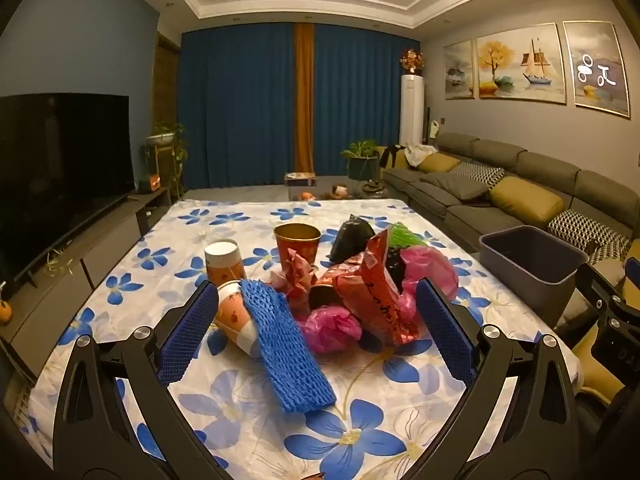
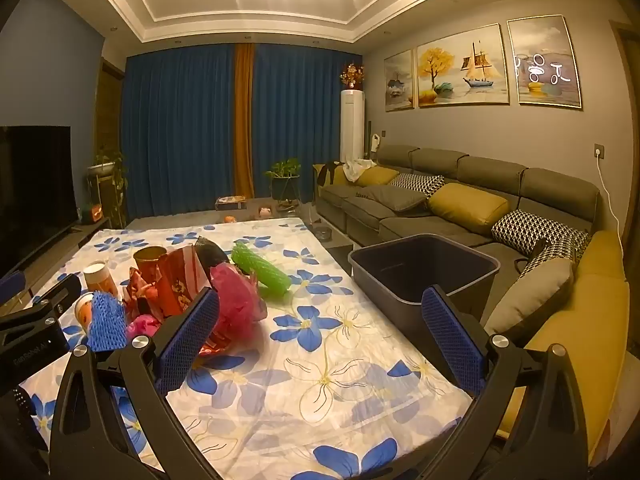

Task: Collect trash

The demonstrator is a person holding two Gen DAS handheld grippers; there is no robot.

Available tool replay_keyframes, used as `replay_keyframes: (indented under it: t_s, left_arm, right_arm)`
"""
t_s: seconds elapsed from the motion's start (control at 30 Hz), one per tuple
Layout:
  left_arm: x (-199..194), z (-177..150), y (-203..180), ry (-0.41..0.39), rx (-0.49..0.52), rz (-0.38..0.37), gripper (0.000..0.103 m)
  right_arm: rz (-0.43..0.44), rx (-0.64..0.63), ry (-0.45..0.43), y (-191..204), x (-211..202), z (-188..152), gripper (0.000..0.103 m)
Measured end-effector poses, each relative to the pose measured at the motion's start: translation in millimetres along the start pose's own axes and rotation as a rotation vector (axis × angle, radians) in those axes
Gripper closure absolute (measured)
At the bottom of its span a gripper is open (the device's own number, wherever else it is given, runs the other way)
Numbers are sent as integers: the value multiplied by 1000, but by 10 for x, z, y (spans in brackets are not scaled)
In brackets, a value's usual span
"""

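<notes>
On the flowered table point(image 1: 248, 432) just ahead of us lies the heap of trash point(image 1: 340, 280): paper cups, red wrappers, pink and black bags, a green mesh sleeve point(image 2: 262, 272) and, nearest, a blue foam net point(image 1: 286, 344). Our left tongs point(image 1: 316, 328) stand fully spread and grip nothing; the net sits between their pads, its long axis running from the upper left toward us and to the right, so it lies slantwise across the gap rather than square to it. We judge the left hand the nearer one to the heap, and that a slight turn of the wrist would let the pads close across the net's narrow width. Our right tongs point(image 2: 320, 328) are likewise wide apart and empty, pointing over bare cloth, with the heap off to their left and the dark bin point(image 2: 424, 268) just beyond the table's right edge, close to the right pad. Around us are a living room's grey sofa point(image 2: 460, 200), blue curtains point(image 1: 240, 112) and a dark television point(image 1: 60, 168).
</notes>
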State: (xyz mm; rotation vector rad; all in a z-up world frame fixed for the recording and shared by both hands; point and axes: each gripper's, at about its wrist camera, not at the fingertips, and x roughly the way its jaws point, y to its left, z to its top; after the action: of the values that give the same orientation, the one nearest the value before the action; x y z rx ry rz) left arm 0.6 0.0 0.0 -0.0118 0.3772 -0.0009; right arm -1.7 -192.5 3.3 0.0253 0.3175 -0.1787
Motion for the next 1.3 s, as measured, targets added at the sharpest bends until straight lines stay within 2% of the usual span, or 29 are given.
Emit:
replay_keyframes:
  t_s: [1.3]
  left_arm:
    - [-12,-9,48,-14,-16,-4,6]
  right_arm:
    - [2,5,-22,-15,-46,19,5]
